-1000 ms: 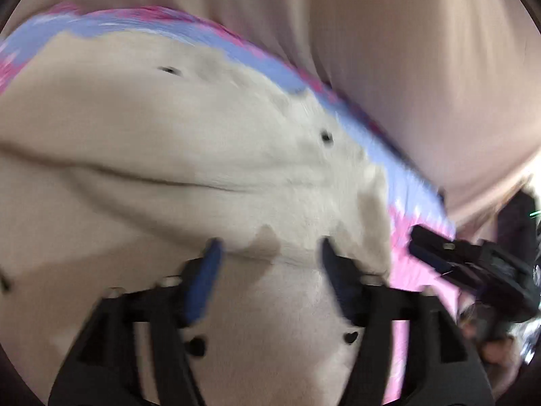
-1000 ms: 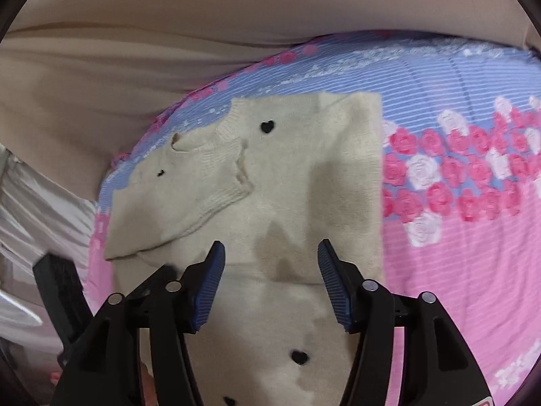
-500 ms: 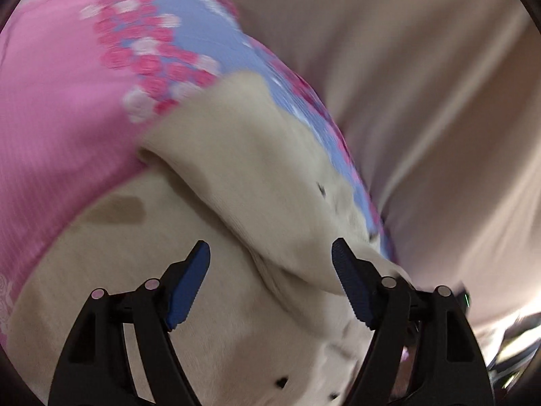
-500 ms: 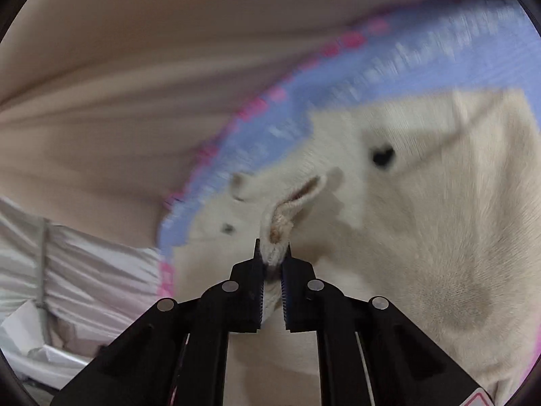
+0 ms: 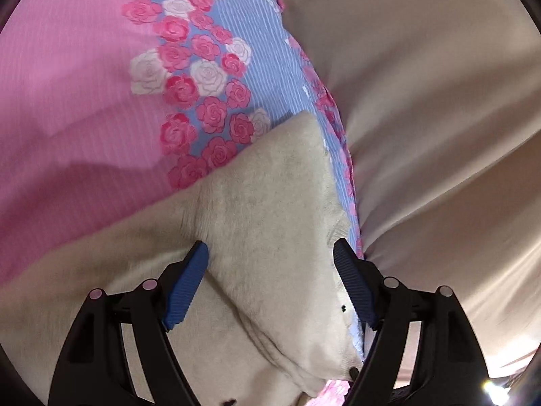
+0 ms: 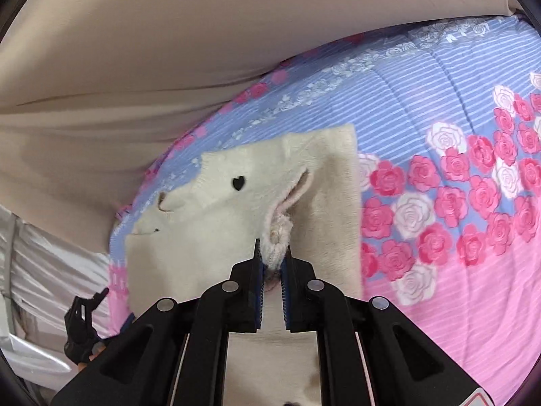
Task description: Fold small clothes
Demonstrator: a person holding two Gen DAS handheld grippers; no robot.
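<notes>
Right gripper (image 6: 272, 260): jaws narrow, pinched on a bunched knit edge of the cream sweater (image 6: 216, 223), close in at the bottom of its view — looks like a cuff or hem, hard to say which.
Left gripper (image 5: 270, 284): jaws wide, straddling a folded flap of the sweater (image 5: 270, 203); pads (image 5: 186, 287) sit either side of the cloth, and I can't tell if they touch it.
Sweater, where: lying on the floral quilt (image 6: 439, 142), near the quilt's far-left edge, with the beige sheet (image 6: 169, 50) just beyond.
Done so far: my read is that one side is already folded in, giving a straight right edge; a black heart (image 6: 238, 182) shows on the top layer.
Left to do: the pinched piece needs laying flat, then probably a fold across the length.
Long axis: runs near to far in the right view.
Points: neck opening (image 6: 165, 201) towards the far left.
</notes>
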